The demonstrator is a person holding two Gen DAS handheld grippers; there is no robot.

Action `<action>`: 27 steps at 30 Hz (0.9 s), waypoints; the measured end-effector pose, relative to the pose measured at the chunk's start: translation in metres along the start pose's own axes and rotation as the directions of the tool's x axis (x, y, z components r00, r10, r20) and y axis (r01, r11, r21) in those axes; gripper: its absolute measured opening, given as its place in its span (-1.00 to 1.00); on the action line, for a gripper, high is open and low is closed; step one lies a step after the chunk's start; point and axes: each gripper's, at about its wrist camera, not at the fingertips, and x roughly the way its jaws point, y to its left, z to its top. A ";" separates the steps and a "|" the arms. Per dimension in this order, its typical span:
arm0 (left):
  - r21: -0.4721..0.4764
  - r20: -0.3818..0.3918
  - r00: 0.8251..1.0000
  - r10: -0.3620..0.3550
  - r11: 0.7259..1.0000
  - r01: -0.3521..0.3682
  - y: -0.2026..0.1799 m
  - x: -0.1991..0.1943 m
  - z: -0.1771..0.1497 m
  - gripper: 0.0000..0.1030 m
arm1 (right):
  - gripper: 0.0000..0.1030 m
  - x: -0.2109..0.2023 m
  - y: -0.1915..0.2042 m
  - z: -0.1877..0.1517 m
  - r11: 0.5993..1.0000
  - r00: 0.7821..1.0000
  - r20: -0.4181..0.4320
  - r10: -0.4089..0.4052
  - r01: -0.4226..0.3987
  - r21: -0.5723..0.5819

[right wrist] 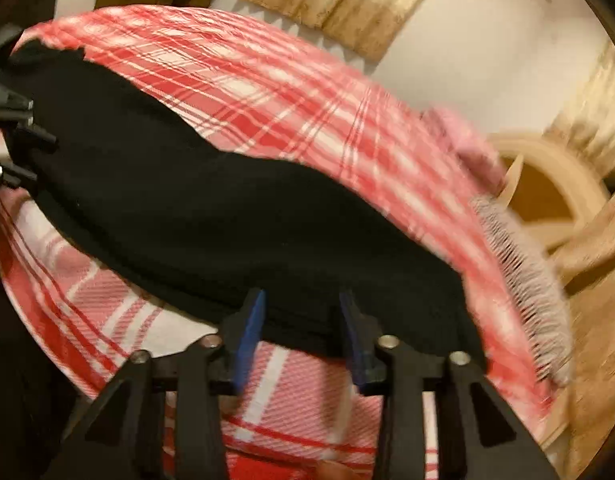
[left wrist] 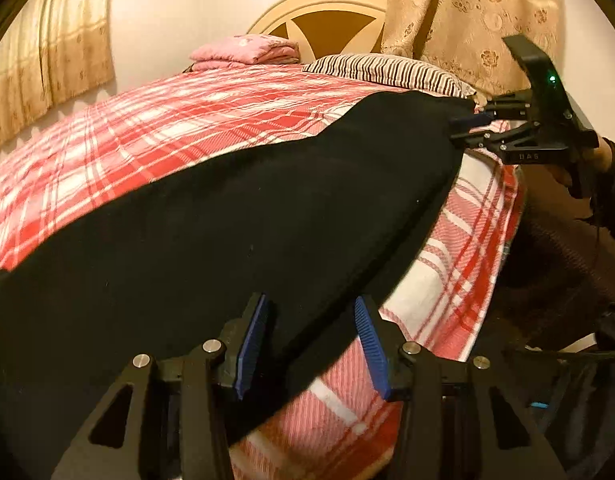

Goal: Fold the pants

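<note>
The black pants [left wrist: 235, 216] lie stretched across the red-and-white plaid bed cover [left wrist: 179, 120]. My left gripper [left wrist: 311, 320] is open, its blue pads [left wrist: 251, 344] on either side of the near edge of the pants. In the left wrist view my right gripper [left wrist: 463, 128] is at the far right end of the pants, its tips at the cloth. In the right wrist view the right gripper [right wrist: 303, 312] is open, jaws apart around the pants edge [right wrist: 227, 208]. The left gripper [right wrist: 23, 136] shows at the far left end.
A striped pillow [left wrist: 387, 70] and a folded pink blanket [left wrist: 247, 52] lie at the head of the bed by the cream headboard [left wrist: 323, 4]. Curtains [left wrist: 479, 12] hang behind. The bed edge drops off at the right [left wrist: 503, 216], beside the person's arm.
</note>
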 end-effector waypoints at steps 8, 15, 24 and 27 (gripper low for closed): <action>-0.118 0.070 0.940 0.334 0.938 -0.325 0.071 -0.094 -0.024 0.30 | -0.23 -0.020 -0.002 -0.009 1.000 0.999 -0.042 0.015 -0.015 0.014; -0.414 -0.085 0.720 0.688 0.633 -0.654 0.229 -0.199 -0.094 0.36 | 0.30 -0.025 -0.037 0.014 0.973 0.996 0.078 0.031 -0.048 0.225; -0.619 -0.058 0.846 0.530 0.646 -0.447 0.283 -0.197 -0.129 0.36 | 0.30 -0.006 -0.040 0.013 0.938 0.993 0.096 0.071 -0.100 0.333; -0.582 -0.075 0.845 0.529 0.665 -0.468 0.275 -0.182 -0.117 0.36 | 0.30 -0.008 -0.034 0.013 0.941 0.992 0.106 0.073 -0.104 0.323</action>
